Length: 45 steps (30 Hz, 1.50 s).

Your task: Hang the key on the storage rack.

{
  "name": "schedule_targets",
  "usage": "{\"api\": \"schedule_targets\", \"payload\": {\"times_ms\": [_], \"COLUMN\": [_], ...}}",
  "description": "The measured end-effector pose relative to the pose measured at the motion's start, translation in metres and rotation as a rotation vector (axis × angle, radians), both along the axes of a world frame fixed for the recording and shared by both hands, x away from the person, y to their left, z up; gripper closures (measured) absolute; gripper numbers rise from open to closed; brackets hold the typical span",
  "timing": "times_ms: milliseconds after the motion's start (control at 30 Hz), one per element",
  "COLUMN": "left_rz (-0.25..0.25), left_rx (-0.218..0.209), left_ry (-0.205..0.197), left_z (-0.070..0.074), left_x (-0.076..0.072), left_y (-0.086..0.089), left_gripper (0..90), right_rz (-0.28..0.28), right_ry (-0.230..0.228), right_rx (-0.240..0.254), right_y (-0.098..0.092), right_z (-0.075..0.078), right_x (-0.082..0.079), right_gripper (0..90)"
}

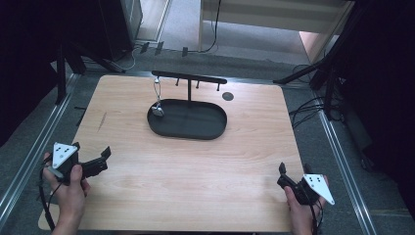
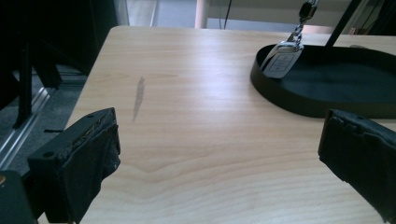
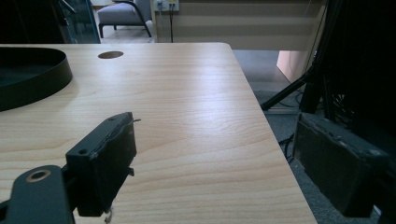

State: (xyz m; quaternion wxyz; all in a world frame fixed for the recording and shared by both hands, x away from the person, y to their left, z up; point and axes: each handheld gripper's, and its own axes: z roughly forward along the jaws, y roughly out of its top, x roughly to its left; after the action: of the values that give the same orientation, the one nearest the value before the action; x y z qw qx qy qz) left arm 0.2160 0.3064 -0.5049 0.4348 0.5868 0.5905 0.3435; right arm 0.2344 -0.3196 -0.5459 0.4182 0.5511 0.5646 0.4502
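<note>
A silver car key fob on a metal clip chain (image 1: 157,108) hung from the left-most peg of a black T-shaped metal hanger stand (image 1: 189,78), its lower end resting just inside the rim of the black oval metal tray (image 1: 205,133) that formed the stand's base. That arrangement probably kept the fob off the light wooden table (image 1: 186,186) and easy to reach from the front; the remaining pegs on the bar were bare.

The left gripper (image 1: 100,159) sat at the near left of the table, well apart from the tray, angled toward it. In the left gripper view the fob (image 2: 281,59) lay ahead and to the right, so this gripper seemed the one lined up for it. Its jaws stood wide apart with nothing between them.

The right gripper (image 1: 283,172) rested near the right front edge, also far from the tray, jaws likewise spread and empty, apparently waiting.

The fob's face showed faint button outlines, but no brand or writing could be read. A dark streak (image 2: 138,95) marked the table's left side, and a round dark hole (image 1: 227,96) sat behind the tray.
</note>
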Motion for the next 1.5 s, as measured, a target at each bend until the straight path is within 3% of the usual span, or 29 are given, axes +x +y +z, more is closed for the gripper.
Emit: {"api": "schedule_targets", "payload": {"times_ms": [200,367,600,700,800,1100,1333,1500], "left_rz": [0.012,0.04,0.083,0.096,0.095,0.092,0.107,0.108], "left_rx": [-0.023,-0.02,0.032,0.026,0.011,0.031,0.011,0.026], "left_ry": [-0.024,-0.021,0.003,-0.004,-0.015,-0.021,-0.033,-0.024], "left_z": [-0.015,-0.023,-0.034,-0.037,-0.039,-0.045,-0.046,-0.047], "left_x": [-0.019,-0.032,-0.048,-0.052,-0.054,-0.051,-0.052,-0.051], "left_y": [0.019,0.032,0.052,0.059,0.059,0.053,0.054,0.053], "left_gripper": [0.0,0.0,0.0,0.0,0.0,0.0,0.0,0.0], "right_rz": [0.0,-0.001,-0.003,-0.003,-0.002,-0.001,-0.007,-0.009], "right_ry": [0.001,0.001,0.002,0.002,0.002,0.004,0.006,0.009], "right_rx": [-0.001,-0.005,-0.015,-0.013,-0.013,0.005,0.009,0.016], "right_y": [0.0,0.0,0.001,0.001,0.001,-0.001,-0.002,-0.002], "right_z": [0.0,0.0,0.0,0.0,0.0,0.0,0.0,0.0], "right_x": [0.0,0.0,0.0,0.0,0.0,0.001,0.001,0.001], "right_gripper": [13.1,13.1,13.1,13.1,13.1,13.1,13.1,13.1]}}
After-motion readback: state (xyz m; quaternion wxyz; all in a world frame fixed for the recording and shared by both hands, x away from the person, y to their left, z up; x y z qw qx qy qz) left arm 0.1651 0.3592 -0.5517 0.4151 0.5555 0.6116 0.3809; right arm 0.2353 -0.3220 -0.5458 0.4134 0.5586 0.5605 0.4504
